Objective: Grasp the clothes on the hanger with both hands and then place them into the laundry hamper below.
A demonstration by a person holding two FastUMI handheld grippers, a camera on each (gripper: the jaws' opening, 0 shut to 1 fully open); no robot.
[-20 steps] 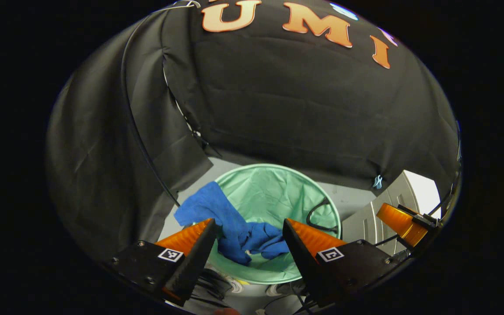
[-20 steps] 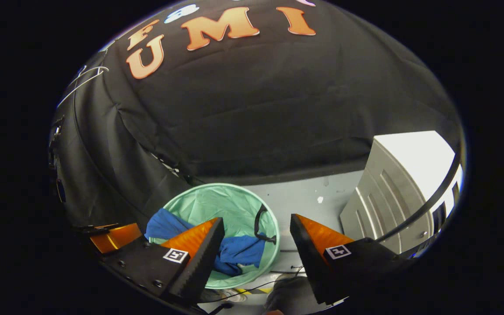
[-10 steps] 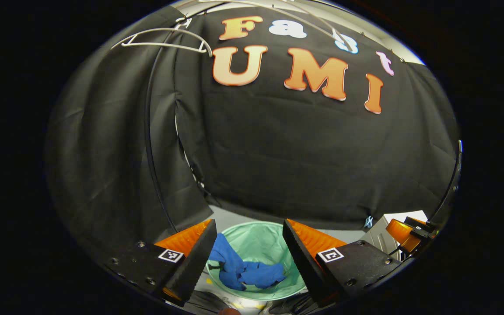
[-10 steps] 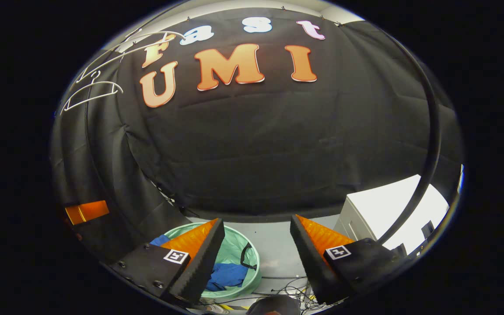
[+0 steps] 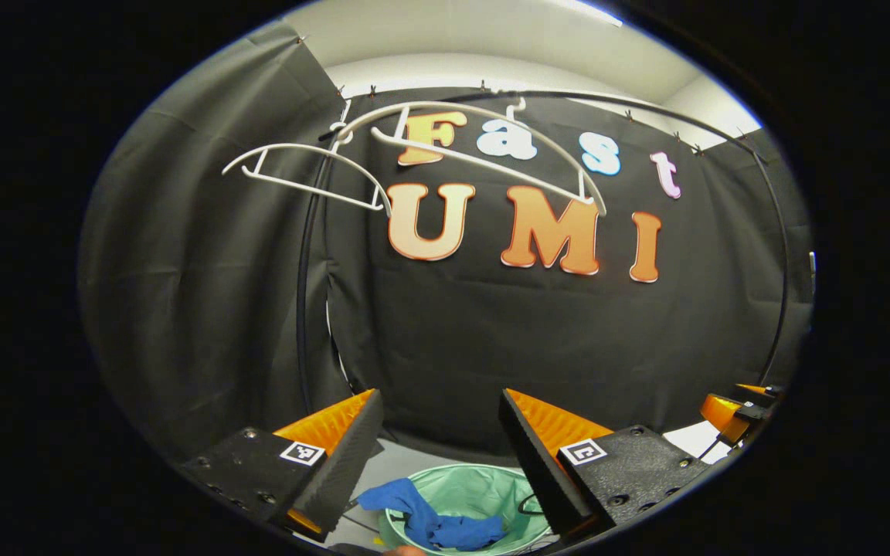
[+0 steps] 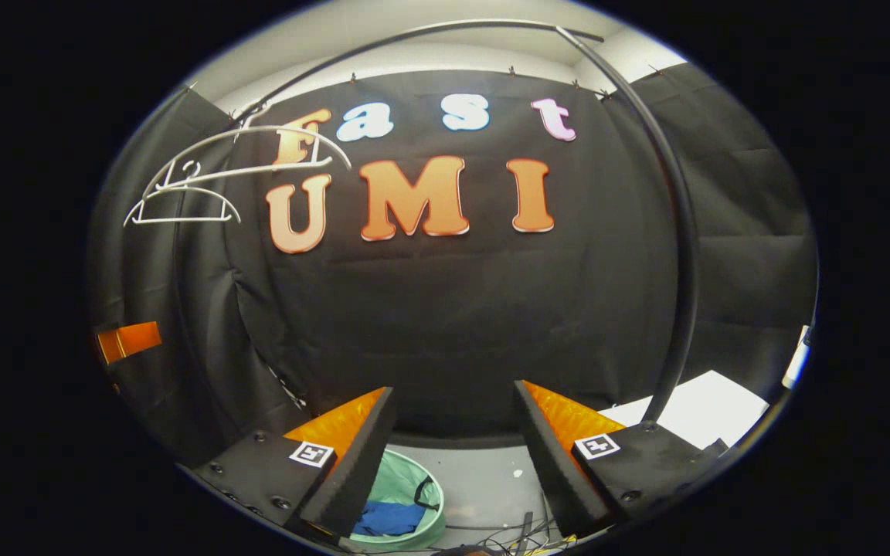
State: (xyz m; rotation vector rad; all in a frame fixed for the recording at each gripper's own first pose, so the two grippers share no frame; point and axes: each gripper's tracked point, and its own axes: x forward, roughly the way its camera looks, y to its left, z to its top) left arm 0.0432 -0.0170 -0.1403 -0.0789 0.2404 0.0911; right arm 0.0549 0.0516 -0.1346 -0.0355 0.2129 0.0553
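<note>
Pointing level at the booth wall, the left gripper [image 5: 439, 444] and right gripper [image 6: 453, 444] both hold their fingers wide apart with nothing between them. Low beneath them, the crumpled blue cloth garment [image 5: 431, 523] lies in the round pale-green fabric laundry hamper [image 5: 491, 494], one end draped over its rim. The hamper stands on the grey floor [image 6: 484, 479]. Two bare white plastic hangers [image 5: 491, 158] hang from a curved black rail [image 6: 673, 232] overhead.
</note>
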